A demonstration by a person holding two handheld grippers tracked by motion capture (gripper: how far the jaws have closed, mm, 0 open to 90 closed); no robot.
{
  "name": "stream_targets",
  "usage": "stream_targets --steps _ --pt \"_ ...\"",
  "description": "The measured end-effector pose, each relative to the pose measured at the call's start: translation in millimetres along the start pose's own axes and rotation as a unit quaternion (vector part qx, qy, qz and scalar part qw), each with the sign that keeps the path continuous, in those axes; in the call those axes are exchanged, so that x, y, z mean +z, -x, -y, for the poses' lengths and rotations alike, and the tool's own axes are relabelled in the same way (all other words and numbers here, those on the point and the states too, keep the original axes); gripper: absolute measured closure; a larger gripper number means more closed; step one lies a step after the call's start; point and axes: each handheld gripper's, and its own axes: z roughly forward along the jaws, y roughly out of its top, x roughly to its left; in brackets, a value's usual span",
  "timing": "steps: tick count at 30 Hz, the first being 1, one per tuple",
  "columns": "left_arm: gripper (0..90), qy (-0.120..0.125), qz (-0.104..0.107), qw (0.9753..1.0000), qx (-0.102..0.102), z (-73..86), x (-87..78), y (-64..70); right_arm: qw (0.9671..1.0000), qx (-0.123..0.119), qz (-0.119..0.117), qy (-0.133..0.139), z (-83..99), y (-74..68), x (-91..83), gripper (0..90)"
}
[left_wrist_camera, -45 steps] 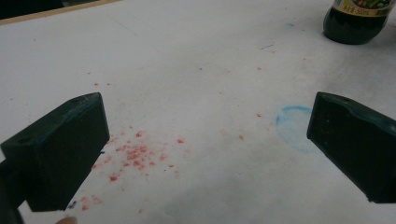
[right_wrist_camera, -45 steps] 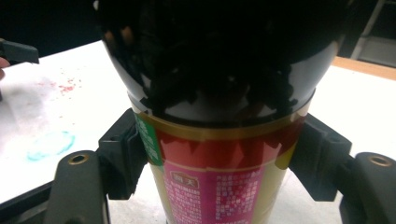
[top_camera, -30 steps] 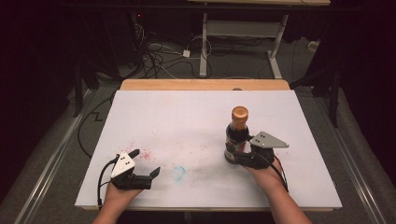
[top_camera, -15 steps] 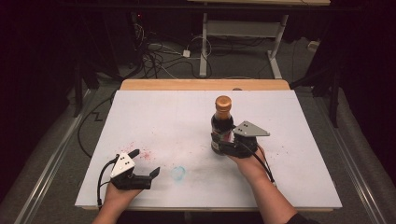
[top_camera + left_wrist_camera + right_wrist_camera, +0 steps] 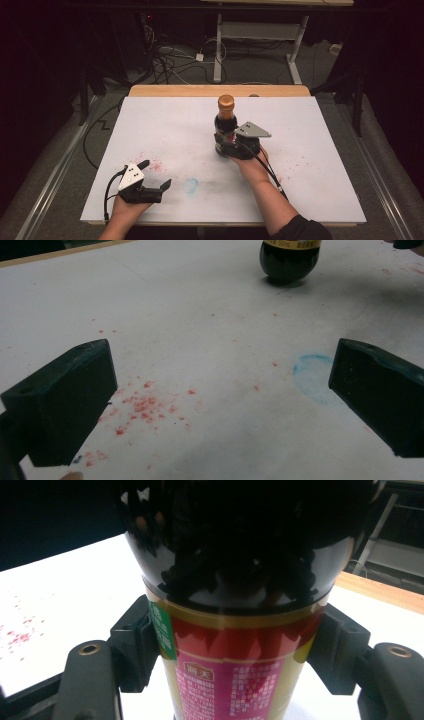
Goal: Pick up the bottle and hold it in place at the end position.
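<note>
Tabletop (image 5: 165, 125): white sheet, red specks, a blue smudge (image 5: 190, 186), dark room behind. Bottle (image 5: 225, 125): dark, orange cap, upright mid-table, clamped low on its label by your right hand-held gripper (image 5: 227, 145). Left hand-held gripper (image 5: 155, 175): jaws apart, idle near the front edge. Step: carrying the bottle. Next: lower it level, then release.

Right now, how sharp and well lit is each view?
High view: table evenly lit, surroundings dark. Left gripper view: stained surface sharp, near jaws slightly soft. Right gripper view: bottle close, its label blurred, dark glass showing reflections.
</note>
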Motion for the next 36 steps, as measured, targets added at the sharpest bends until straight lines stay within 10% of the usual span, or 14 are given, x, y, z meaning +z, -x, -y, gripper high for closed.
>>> stream_targets --steps 36 --pt "0.0 -0.006 0.0 1.0 0.001 -0.4 0.4 -0.8 0.9999 0.015 -0.006 0.001 8.1 1.6 16.8 29.6"
